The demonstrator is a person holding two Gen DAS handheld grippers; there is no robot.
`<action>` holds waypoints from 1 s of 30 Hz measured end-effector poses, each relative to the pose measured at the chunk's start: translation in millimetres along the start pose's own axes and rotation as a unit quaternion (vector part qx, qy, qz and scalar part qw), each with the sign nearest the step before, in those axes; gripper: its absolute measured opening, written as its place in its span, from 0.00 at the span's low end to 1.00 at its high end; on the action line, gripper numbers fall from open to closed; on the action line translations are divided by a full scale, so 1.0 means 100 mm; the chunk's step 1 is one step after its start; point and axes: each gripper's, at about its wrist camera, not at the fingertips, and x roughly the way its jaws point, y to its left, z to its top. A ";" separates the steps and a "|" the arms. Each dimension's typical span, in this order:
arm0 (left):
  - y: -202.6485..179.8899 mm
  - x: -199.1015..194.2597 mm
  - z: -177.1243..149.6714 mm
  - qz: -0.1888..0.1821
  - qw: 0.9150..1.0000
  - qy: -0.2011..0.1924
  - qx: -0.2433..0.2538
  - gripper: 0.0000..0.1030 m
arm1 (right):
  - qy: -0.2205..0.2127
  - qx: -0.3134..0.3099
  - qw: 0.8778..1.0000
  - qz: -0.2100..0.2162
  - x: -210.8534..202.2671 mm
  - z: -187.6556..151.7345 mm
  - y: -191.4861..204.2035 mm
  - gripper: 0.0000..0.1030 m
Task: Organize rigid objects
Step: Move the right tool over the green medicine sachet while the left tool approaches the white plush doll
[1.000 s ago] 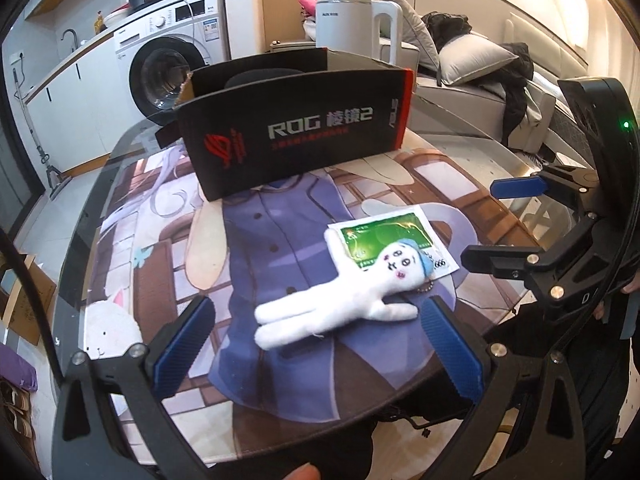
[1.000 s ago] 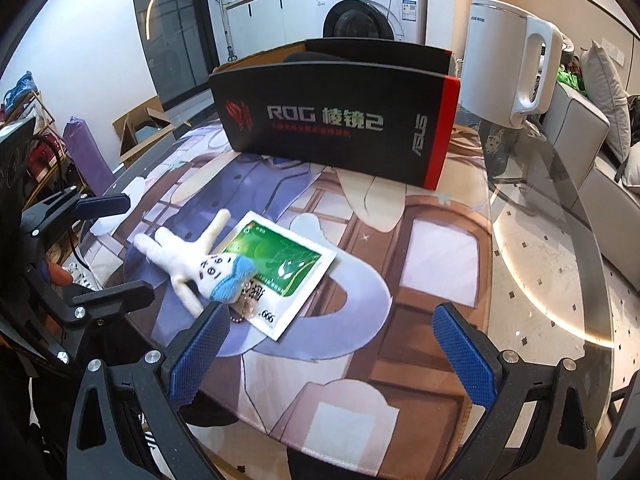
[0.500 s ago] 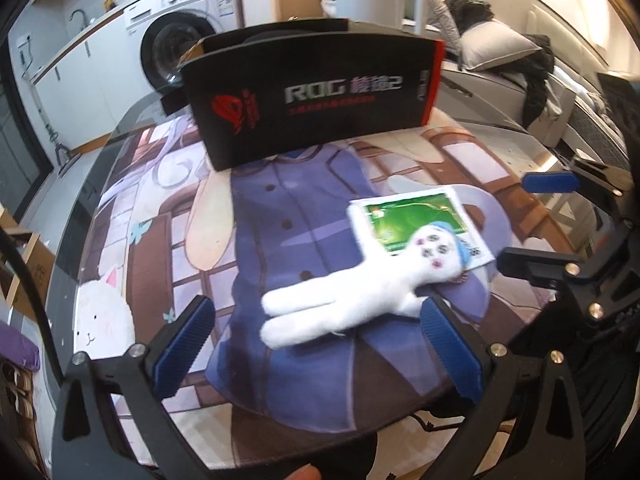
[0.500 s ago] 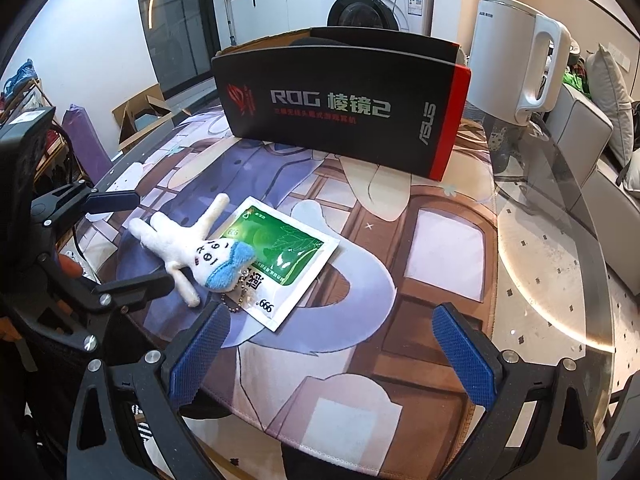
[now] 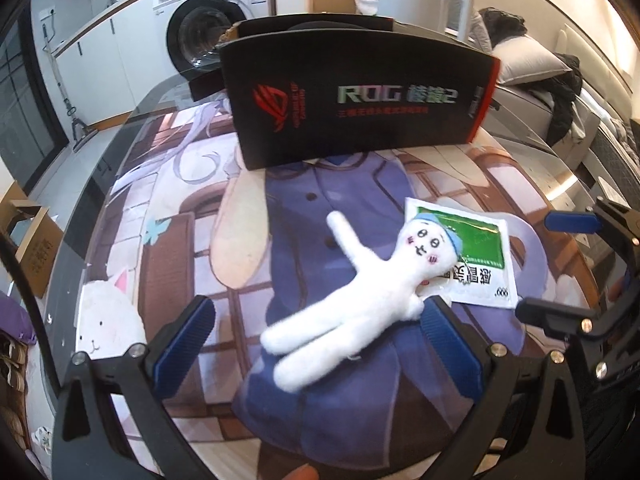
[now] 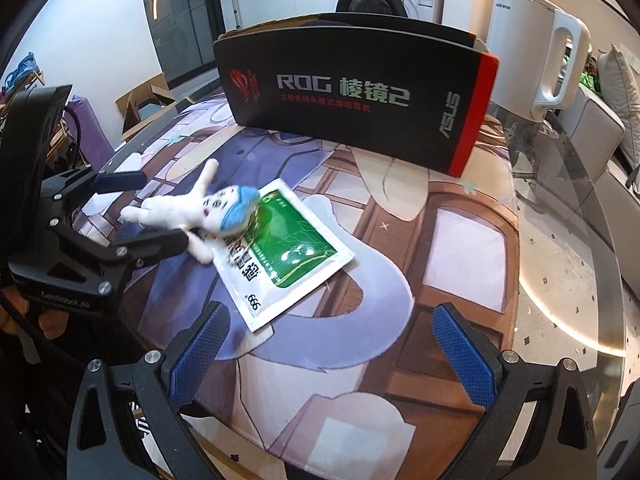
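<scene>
A white plush doll (image 5: 360, 292) with a blue cap lies on the printed mat, its head resting on a green and white sachet (image 5: 472, 248). My left gripper (image 5: 316, 340) is open, its blue pads standing on either side of the doll's legs. From the right wrist view the left gripper (image 6: 140, 212) straddles the doll (image 6: 192, 212) without closing on it. My right gripper (image 6: 332, 352) is open and hovers just short of the sachet (image 6: 288, 256), holding nothing. An open-topped black ROG box (image 5: 360, 100) (image 6: 360, 96) stands upright at the mat's far side.
The mat (image 6: 400, 300) covers a round glass table (image 6: 560, 264). A white kettle (image 6: 536, 52) stands behind the box on the right. Beyond are a washing machine (image 5: 208, 28), a sofa with pillows (image 5: 532, 60) and a cardboard carton on the floor (image 6: 148, 100).
Both grippers have moved forward over the table. The left one has come up around the doll's legs, and the right one has closed in on the sachet. Doll and sachet lie where they were.
</scene>
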 end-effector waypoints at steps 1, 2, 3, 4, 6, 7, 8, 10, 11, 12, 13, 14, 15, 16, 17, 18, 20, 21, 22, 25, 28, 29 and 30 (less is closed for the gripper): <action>0.02 0.01 0.01 0.003 1.000 0.001 -0.006 1.00 | 0.000 -0.002 1.000 0.000 0.01 0.01 0.01 1.00; 0.05 0.02 0.03 0.005 1.000 0.001 -0.012 1.00 | 0.002 -0.005 1.000 0.002 0.02 0.02 0.02 1.00; 0.07 0.04 0.05 0.008 1.000 0.002 -0.020 1.00 | 0.003 -0.007 1.000 0.003 0.04 0.04 0.03 1.00; 0.10 0.05 0.07 0.012 1.000 0.003 -0.027 1.00 | 0.004 -0.011 1.000 0.004 0.05 0.06 0.04 1.00; 0.15 0.08 0.11 0.018 0.999 0.004 -0.039 1.00 | 0.006 -0.019 1.000 0.007 0.10 0.11 0.07 1.00; 0.17 0.09 0.12 0.019 0.999 0.004 -0.043 1.00 | 0.006 -0.021 1.000 0.007 0.12 0.14 0.09 1.00; 0.18 0.10 0.13 0.018 0.999 0.004 -0.046 1.00 | 0.007 -0.023 1.000 0.009 0.14 0.17 0.11 1.00; 0.20 0.11 0.14 0.018 0.999 0.005 -0.048 1.00 | 0.006 -0.030 0.999 0.014 0.18 0.24 0.14 1.00; 0.21 0.11 0.14 0.018 0.999 0.005 -0.048 1.00 | 0.006 -0.033 0.999 0.015 0.20 0.27 0.16 1.00; 0.21 0.11 0.13 0.018 0.999 0.005 -0.046 1.00 | 0.005 -0.035 0.999 0.015 0.23 0.31 0.17 1.00; 0.21 0.11 0.13 0.018 0.999 0.005 -0.044 1.00 | 0.006 -0.038 0.999 0.016 0.25 0.34 0.19 1.00; 0.21 0.11 0.13 0.017 0.999 0.005 -0.043 1.00 | 0.009 -0.041 0.999 0.017 0.29 0.38 0.20 1.00; 0.22 0.11 0.13 0.017 0.999 0.006 -0.042 1.00 | 0.011 -0.044 0.999 0.017 0.31 0.41 0.21 1.00; 0.23 0.11 0.12 0.017 0.999 0.005 -0.043 1.00 | 0.011 -0.048 0.999 0.016 0.34 0.43 0.23 1.00; 0.24 0.11 0.12 0.017 0.999 0.005 -0.044 1.00 | 0.013 -0.052 0.998 0.016 0.37 0.46 0.25 1.00; 0.27 0.11 0.13 0.017 0.999 0.005 -0.048 1.00 | 0.016 -0.057 0.998 0.016 0.39 0.48 0.26 1.00; 0.28 0.12 0.13 0.020 0.998 0.005 -0.053 1.00 | 0.018 -0.061 0.998 0.016 0.44 0.52 0.27 1.00; 0.30 0.12 0.13 0.019 0.998 0.005 -0.054 1.00 | 0.021 -0.062 0.998 0.017 0.47 0.53 0.27 1.00; 0.30 0.13 0.14 0.018 0.998 0.005 -0.055 1.00 | 0.023 -0.063 0.998 0.019 0.49 0.54 0.27 1.00; 0.32 0.15 0.14 0.015 0.998 0.007 -0.056 1.00 | 0.019 -0.070 0.997 0.024 0.52 0.58 0.28 1.00; 0.32 0.16 0.14 0.010 0.998 0.009 -0.057 1.00 | 0.017 -0.075 0.997 0.029 0.55 0.61 0.31 0.99; 0.32 0.17 0.13 0.009 0.998 0.011 -0.057 1.00 | 0.015 -0.077 0.996 0.030 0.56 0.61 0.32 0.99; 0.32 0.17 0.13 0.010 0.998 0.010 -0.055 1.00 | 0.014 -0.077 0.996 0.032 0.57 0.61 0.32 0.99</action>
